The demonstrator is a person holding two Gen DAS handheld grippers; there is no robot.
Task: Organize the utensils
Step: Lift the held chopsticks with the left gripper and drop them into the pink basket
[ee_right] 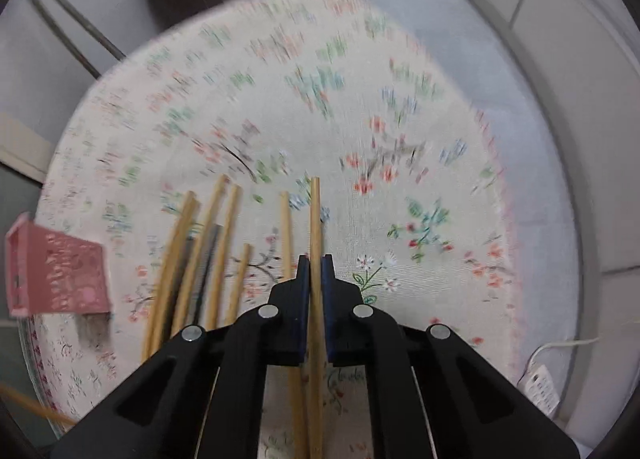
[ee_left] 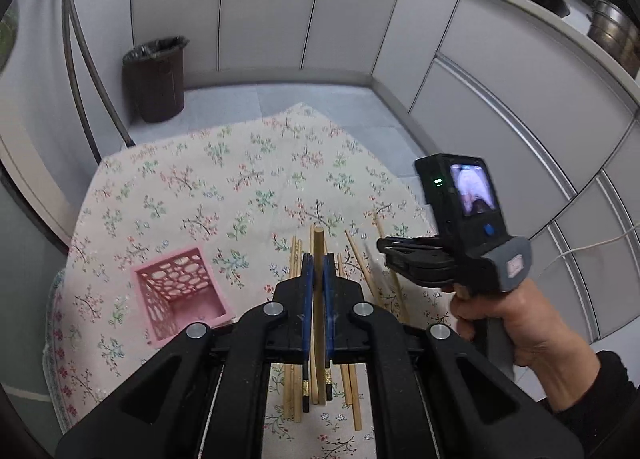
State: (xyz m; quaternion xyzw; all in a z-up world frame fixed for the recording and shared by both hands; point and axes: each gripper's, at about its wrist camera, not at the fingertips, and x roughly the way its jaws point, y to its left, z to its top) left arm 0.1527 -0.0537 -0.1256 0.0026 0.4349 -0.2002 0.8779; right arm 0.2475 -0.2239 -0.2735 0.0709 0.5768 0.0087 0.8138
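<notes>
Chopsticks point(ee_left: 319, 283) between fingers point(ee_left: 307, 279) — table edge point(ee_left: 120, 151) clear.

Bare tablecloth point(ee_left: 224, 179) lies open beyond the loose chopsticks point(ee_right: 208, 251) (pink basket point(ee_left: 180, 291) blocks the left).

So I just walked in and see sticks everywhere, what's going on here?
A person is sorting chopsticks with two handheld grippers. The left gripper is shut on one wooden chopstick, lifted above the loose chopsticks on the floral tablecloth. The right gripper is shut on another chopstick. The pink basket looks empty so far.
</notes>
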